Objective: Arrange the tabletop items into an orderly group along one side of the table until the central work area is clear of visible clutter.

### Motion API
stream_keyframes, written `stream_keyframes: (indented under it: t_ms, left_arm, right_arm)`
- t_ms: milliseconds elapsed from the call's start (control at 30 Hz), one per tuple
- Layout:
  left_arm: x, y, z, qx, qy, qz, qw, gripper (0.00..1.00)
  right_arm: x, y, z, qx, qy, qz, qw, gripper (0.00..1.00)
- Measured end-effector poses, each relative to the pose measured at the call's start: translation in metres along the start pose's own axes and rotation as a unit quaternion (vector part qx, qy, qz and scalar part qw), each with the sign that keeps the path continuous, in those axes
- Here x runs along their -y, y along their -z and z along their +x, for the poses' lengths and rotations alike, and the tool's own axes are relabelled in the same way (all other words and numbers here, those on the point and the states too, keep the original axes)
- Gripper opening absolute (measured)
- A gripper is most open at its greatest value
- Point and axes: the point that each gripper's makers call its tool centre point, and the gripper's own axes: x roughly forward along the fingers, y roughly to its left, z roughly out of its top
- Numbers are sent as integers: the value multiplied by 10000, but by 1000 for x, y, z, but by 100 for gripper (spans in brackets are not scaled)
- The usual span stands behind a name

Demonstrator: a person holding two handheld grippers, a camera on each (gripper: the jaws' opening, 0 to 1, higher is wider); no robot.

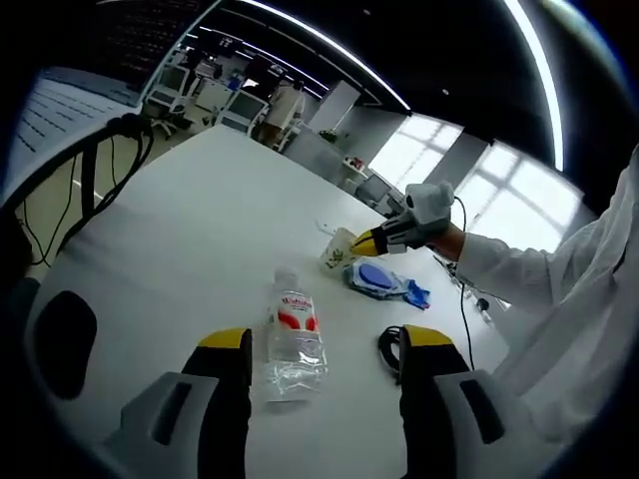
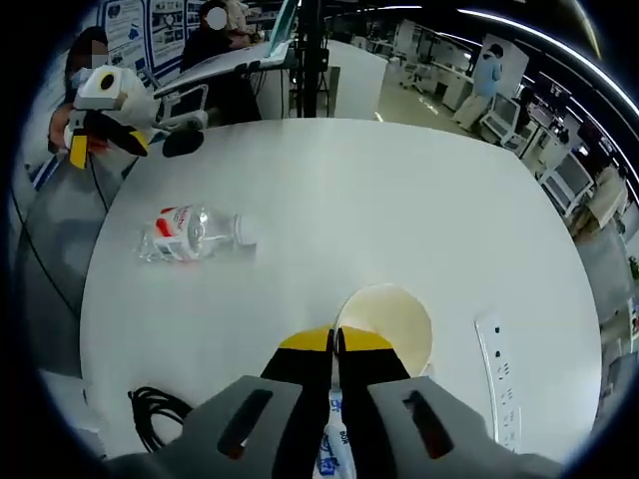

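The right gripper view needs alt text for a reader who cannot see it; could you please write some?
The right gripper, jaws shut, pinches the near rim of a paper cup on a white round table. A clear water bottle lies on its side to the left, a black cable sits at the near edge, and the left gripper hovers at the far left.

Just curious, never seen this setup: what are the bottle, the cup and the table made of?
The bottle looks like thin clear plastic: see-through, glossy, with a red-and-white label. The cup seems to be paper: matte cream inside, thin rim; the right tool pinches its rim. The table has a smooth matte white top, perhaps laminate; I cannot tell for sure.
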Motion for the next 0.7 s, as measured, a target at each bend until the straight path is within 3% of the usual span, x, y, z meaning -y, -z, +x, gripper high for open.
stream_keyframes:
  t_ms: [367,700]
  left_arm:
    - [0,-1,0,12,9,-5,10000,60]
    - [4,-3,0,21,34,30,10000,60]
  right_arm:
    - [-1,1,0,13,-22,109,9999,8]
    - [-1,-1,-3,141,63,315,9994,20]
